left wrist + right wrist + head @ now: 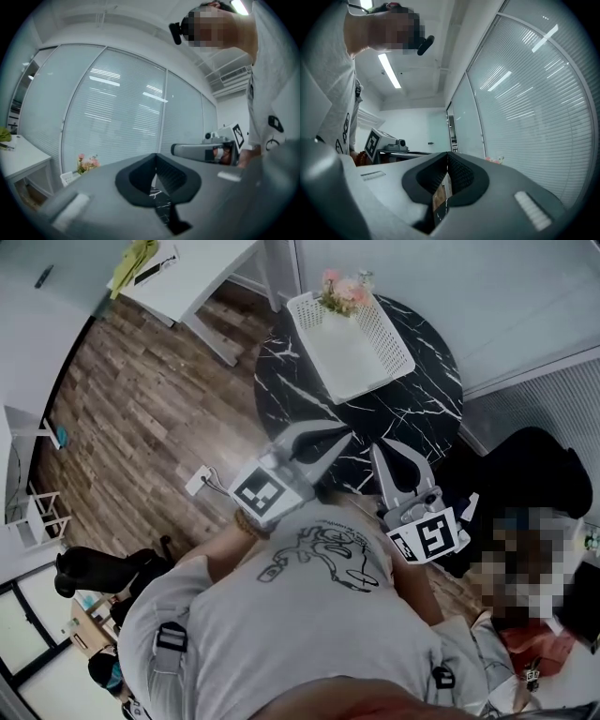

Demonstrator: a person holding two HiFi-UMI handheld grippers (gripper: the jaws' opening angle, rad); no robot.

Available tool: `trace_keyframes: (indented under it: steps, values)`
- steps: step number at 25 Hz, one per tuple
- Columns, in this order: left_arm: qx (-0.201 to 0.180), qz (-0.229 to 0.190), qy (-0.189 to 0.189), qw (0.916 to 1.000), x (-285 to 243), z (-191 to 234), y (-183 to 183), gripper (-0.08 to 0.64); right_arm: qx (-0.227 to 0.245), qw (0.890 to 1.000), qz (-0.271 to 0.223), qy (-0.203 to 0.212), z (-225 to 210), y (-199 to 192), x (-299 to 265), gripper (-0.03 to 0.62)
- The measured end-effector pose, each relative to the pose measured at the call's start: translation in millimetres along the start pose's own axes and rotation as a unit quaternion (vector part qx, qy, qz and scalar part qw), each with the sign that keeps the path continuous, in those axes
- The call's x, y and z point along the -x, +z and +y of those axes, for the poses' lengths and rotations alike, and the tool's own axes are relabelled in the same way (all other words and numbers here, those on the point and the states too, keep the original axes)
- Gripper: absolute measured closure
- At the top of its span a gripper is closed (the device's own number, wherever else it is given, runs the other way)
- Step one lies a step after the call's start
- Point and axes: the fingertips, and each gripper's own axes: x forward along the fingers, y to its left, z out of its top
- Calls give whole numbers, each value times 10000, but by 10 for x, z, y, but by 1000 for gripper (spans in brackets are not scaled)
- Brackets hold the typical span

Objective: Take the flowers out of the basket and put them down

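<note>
Pink flowers [341, 292] stand at the far end of a white mesh basket [370, 357] on a round black marble table [422, 399]. Both grippers hang over the table's near edge, well short of the basket. My left gripper [345, 436] is shut with nothing in it, and so is my right gripper [380, 448]. The left gripper view has its shut jaws [156, 157] low in the middle, the flowers [87, 163] and basket [69, 177] far off at left, and the right gripper [206, 151] beside it. The right gripper view shows the flowers [495, 160] as a small pink spot.
A white desk [192, 273] with a yellow-green thing [134, 261] stands at the back left over the wood floor [141, 399]. A black chair [530, 470] sits right of the table. Glass walls with blinds [117, 108] run behind it. A dark bag [94, 570] lies at lower left.
</note>
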Motion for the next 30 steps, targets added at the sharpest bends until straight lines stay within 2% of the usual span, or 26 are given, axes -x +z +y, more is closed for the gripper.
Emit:
trace_keyframes:
  steps: [4, 9, 13, 30]
  values:
    - [-42, 107, -87, 9999, -112, 317, -68, 557, 29, 9999, 152, -21, -188, -96, -264, 580]
    - [-133, 211, 35, 9997, -240, 795, -135, 555, 77, 9998, 149, -80, -448, -177, -610, 564]
    - [-269, 345, 67, 9990, -344, 1086, -201, 528, 36, 9994, 277, -191, -645, -276, -827, 534]
    - [-559, 1268, 146, 9902, -760, 2438, -817, 462, 104, 9945, 969, -379, -1512, -960, -1748, 429]
